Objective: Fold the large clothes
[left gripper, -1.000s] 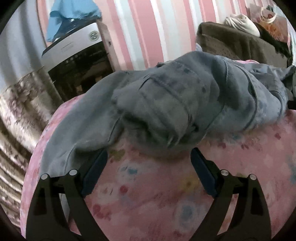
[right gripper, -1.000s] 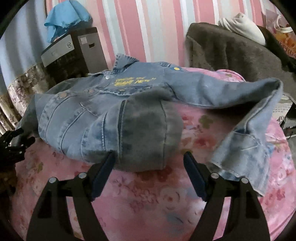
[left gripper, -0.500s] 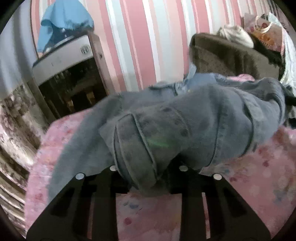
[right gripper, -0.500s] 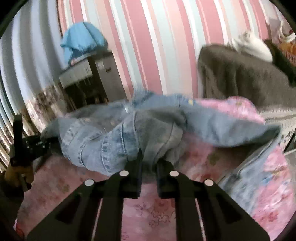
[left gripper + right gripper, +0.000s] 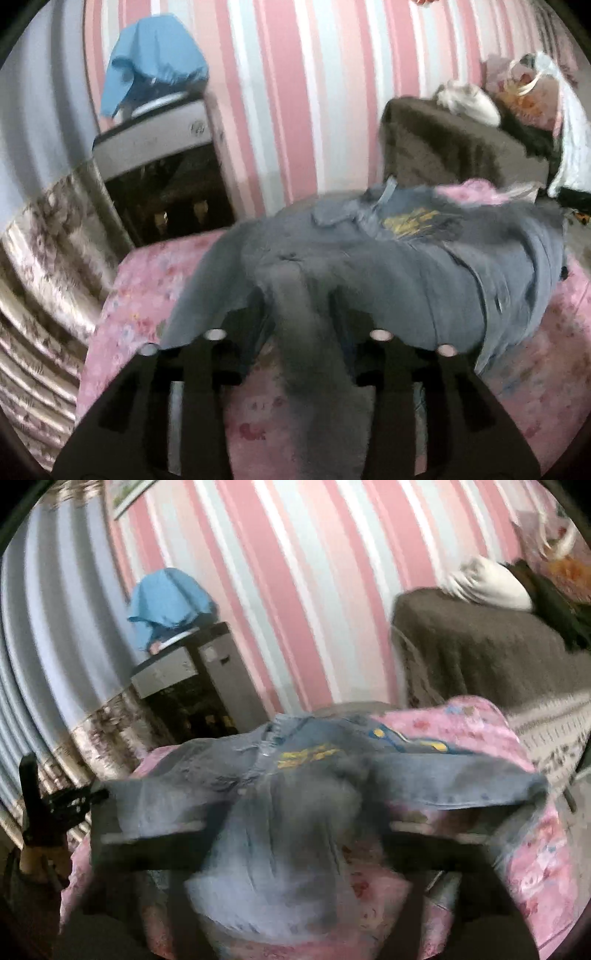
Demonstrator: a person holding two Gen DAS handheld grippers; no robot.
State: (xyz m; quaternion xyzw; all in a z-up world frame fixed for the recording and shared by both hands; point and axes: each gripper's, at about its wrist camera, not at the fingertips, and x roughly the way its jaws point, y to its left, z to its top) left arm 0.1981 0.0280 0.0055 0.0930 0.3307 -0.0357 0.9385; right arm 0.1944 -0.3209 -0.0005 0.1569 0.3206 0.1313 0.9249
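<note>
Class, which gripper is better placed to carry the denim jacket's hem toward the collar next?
Probably left. The left gripper has a fold of the denim jacket between narrower, opening fingers; the right gripper is opening wide around blurred cloth.

The denim jacket is faded blue with yellow print, the bed cover pink with flowers, the wall striped pink and white.

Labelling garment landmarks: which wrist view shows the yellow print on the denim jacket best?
Left wrist view: the yellow print on the denim jacket is larger there, less smeared, with nothing in front of it. In the right wrist view the yellow print is a narrow, motion-blurred strip near the collar, in neither view legible.
</note>
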